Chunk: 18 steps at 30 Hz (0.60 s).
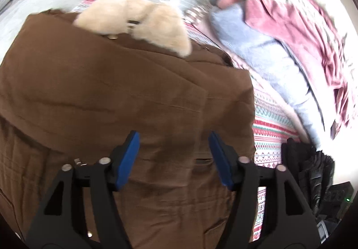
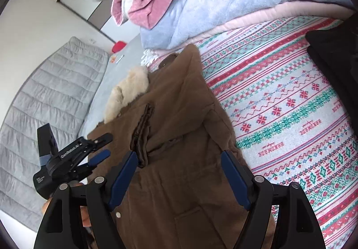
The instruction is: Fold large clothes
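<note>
A brown coat point(image 1: 111, 92) with a cream fur collar point(image 1: 138, 23) lies partly folded on a patterned bed cover point(image 1: 270, 128). My left gripper point(image 1: 174, 155) hovers just over the coat's lower part, its blue pads apart and pressing on nothing. In the right wrist view the same coat point(image 2: 179, 114) runs away from me, its fur collar point(image 2: 127, 90) at the far left. My right gripper point(image 2: 179, 170) stands open above the coat's near end. The left gripper point(image 2: 105, 146) shows at the coat's left edge, held by a hand.
Pink and pale blue blankets point(image 2: 179, 9) are piled at the far side of the bed cover point(image 2: 290, 103). A black garment point(image 2: 331, 58) lies at the right edge. A grey quilted mat point(image 2: 49, 96) and a red object point(image 2: 118, 46) are on the floor to the left.
</note>
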{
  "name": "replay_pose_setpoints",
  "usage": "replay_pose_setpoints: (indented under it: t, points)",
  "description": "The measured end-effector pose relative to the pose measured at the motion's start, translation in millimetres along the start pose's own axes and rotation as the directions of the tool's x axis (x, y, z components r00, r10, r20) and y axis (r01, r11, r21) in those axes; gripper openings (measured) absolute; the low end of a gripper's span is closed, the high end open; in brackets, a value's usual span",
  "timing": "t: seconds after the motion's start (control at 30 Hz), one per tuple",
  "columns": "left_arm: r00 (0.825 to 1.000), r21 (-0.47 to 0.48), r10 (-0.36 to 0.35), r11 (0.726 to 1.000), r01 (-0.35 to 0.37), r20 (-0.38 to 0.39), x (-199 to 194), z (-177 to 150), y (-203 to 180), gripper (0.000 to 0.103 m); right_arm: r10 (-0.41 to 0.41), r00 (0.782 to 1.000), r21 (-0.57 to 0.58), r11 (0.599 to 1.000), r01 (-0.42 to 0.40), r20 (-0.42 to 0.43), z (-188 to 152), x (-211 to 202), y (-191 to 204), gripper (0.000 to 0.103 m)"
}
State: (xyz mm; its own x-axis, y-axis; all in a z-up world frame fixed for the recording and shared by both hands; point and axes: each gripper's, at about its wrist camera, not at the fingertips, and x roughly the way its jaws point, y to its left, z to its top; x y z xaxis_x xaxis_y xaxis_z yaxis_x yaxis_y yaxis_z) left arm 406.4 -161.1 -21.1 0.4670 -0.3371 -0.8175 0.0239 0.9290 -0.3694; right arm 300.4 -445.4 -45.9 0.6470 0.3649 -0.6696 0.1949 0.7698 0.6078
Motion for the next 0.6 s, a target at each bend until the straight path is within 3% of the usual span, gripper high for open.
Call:
replay_pose_setpoints:
  t: [0.13, 0.23, 0.27, 0.3, 0.33, 0.47, 0.6]
  points:
    - [0.996, 0.079, 0.085, 0.993, -0.085, 0.003, 33.9, 9.3, -42.4, 0.069, -0.042, 0.999, 0.007, 0.999, 0.042, 0.009, 2.1, -1.3, -6.9, 0.078]
    - [0.982, 0.120, 0.190, 0.975, -0.188, -0.008, 71.7, 17.2, -59.8, 0.067, -0.030, 1.000, 0.013, 0.999, 0.030, 0.007, 4.4, -1.5, -9.5, 0.078]
    - [0.974, 0.129, 0.226, 0.967, -0.221, -0.020, 80.5, 18.9, -61.4, 0.060, -0.028, 1.000, 0.015, 1.000, 0.027, 0.006, 5.0, -1.3, -9.9, 0.078]
    - [0.955, 0.140, 0.294, 0.948, -0.287, -0.034, 92.2, 20.0, -61.2, 0.027, -0.023, 1.000, 0.015, 1.000, 0.023, 0.003, 5.9, -1.0, -10.6, 0.078]
    - [0.938, 0.128, 0.345, 0.933, -0.338, -0.039, 98.5, 21.9, -56.9, 0.013, -0.019, 1.000, 0.013, 1.000, 0.019, 0.000, 5.9, -1.7, -11.6, 0.078]
    - [0.972, -0.040, 0.234, 0.972, -0.233, 0.023, 76.9, 40.1, -39.5, 0.007, -0.019, 1.000, 0.019, 1.000, 0.019, 0.004, 7.3, -6.3, -14.9, 0.078]
    - [0.965, -0.067, 0.176, 0.984, -0.166, 0.196, 37.8, 61.0, -47.6, 0.007, -0.010, 1.000, 0.023, 1.000, 0.009, 0.022, 9.1, -11.2, -15.1, 0.078]
